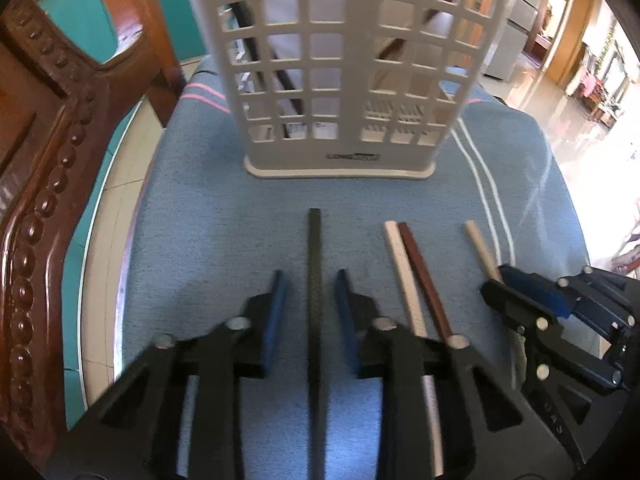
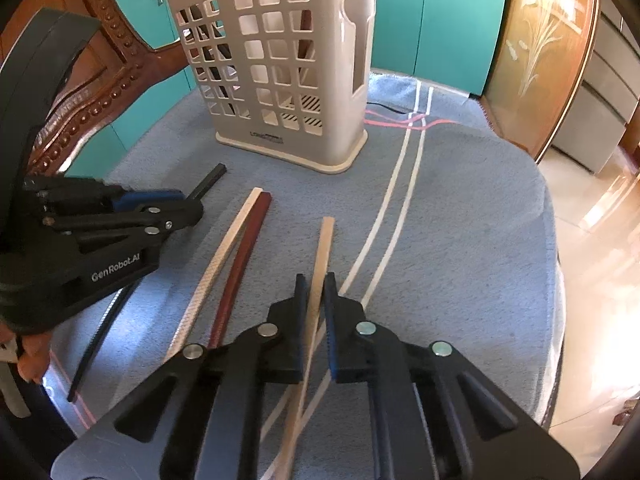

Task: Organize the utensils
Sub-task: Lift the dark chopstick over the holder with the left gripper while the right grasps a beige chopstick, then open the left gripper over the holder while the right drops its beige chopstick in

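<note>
A beige slotted utensil holder (image 1: 340,68) stands upright on the blue cloth; it also shows in the right wrist view (image 2: 280,72) with a few sticks inside. Several chopsticks lie on the cloth. My left gripper (image 1: 310,280) is open, its jaws on either side of a black chopstick (image 1: 315,280) without touching it. A white chopstick (image 1: 402,272) and a dark red chopstick (image 1: 420,272) lie to its right. My right gripper (image 2: 313,284) is shut on a light wooden chopstick (image 2: 324,256), which lies low over the cloth.
A carved wooden chair back (image 1: 48,168) rises at the left. The cloth-covered table (image 2: 460,240) ends in a rounded edge at the right, with tiled floor (image 2: 592,220) beyond. Teal cabinets (image 2: 432,20) stand behind the holder.
</note>
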`<control>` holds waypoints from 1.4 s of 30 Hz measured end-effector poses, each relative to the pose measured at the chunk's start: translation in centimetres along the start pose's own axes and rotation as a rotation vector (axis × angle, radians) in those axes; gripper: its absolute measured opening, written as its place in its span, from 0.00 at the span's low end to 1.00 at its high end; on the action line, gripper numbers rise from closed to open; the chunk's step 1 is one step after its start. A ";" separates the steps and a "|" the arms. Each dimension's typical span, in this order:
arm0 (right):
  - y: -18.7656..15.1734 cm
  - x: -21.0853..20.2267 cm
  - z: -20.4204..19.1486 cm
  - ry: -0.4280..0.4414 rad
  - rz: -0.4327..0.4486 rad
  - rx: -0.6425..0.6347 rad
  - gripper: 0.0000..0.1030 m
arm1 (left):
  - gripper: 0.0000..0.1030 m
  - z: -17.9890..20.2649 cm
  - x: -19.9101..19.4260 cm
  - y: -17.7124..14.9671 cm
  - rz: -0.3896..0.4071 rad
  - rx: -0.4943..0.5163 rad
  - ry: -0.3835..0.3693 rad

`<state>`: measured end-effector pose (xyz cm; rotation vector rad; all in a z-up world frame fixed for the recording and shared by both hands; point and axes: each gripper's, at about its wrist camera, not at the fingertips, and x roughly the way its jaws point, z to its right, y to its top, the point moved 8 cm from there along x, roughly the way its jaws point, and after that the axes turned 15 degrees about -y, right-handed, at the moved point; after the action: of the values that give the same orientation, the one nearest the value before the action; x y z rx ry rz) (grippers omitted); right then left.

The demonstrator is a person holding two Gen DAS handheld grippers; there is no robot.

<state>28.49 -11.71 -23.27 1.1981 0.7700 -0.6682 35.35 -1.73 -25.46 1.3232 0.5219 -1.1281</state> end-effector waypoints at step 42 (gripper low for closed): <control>19.6 -20.3 7.7 -0.002 0.754 0.379 0.06 | 0.07 3.5 -28.8 14.6 0.862 0.034 -0.037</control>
<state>33.68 -13.45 5.49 1.6962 0.1423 -0.1823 34.96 2.84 6.71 1.3455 -0.1161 -0.4393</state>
